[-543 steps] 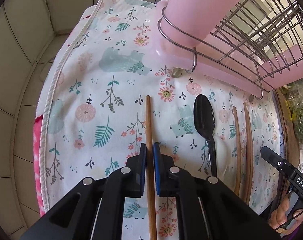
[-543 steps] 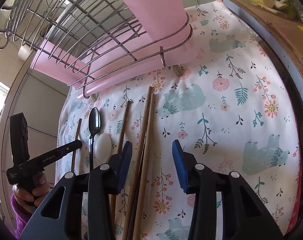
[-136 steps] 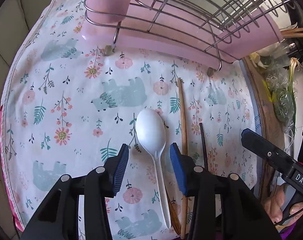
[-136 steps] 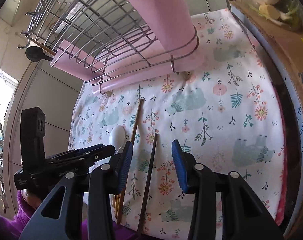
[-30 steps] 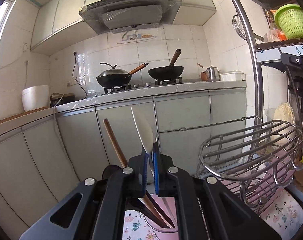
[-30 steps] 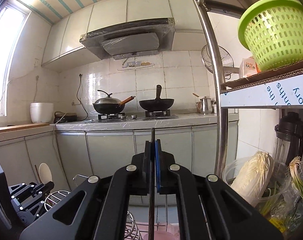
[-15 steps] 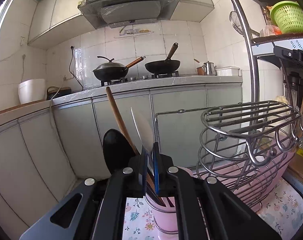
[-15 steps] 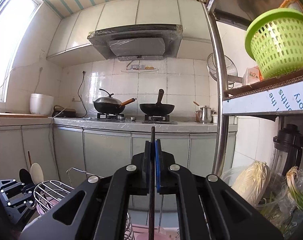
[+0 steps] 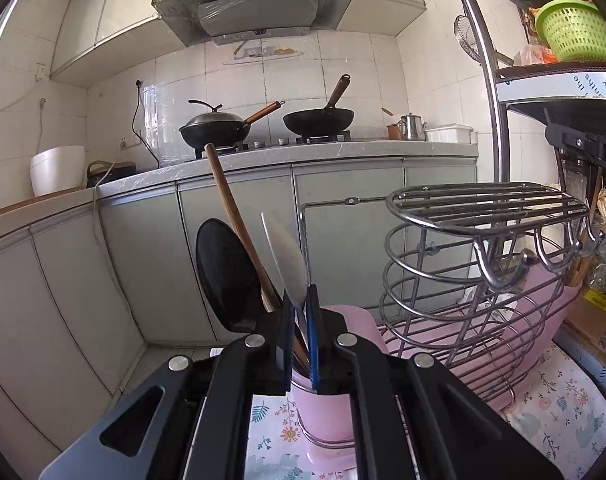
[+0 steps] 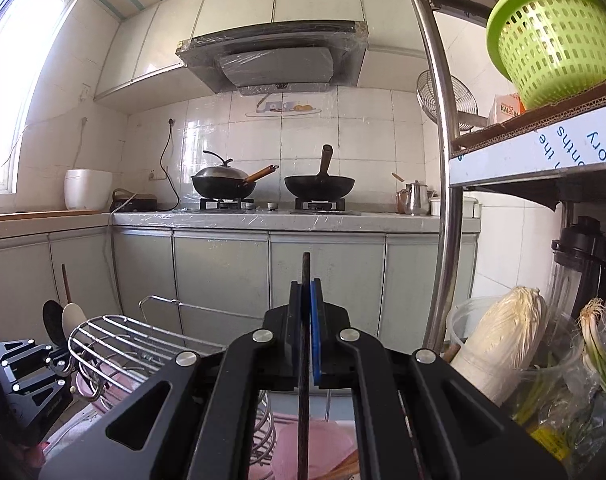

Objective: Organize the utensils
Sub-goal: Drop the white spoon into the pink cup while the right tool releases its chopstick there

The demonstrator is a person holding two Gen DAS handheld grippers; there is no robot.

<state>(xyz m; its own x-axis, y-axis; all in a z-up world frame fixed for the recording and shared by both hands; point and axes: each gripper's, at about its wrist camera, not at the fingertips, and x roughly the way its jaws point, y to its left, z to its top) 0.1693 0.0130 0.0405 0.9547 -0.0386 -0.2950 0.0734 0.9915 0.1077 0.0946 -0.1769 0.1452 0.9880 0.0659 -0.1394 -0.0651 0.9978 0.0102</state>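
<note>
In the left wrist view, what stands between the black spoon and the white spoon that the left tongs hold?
A brown wooden stick, leaning left, stands between the black spoon and the white spoon that the left tongs grip. The left wrist view shows it.

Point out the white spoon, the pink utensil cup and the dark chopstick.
white spoon (image 9: 287, 258), left wrist view, on its bowl above the jaws.
pink utensil cup (image 9: 327, 408), left wrist view, on its front wall.
dark chopstick (image 10: 305, 270), right wrist view, on its upper end.

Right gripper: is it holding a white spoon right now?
No: the right gripper is shut on a thin dark chopstick standing upright between its blue pads; the white spoon is in the left gripper.
</note>
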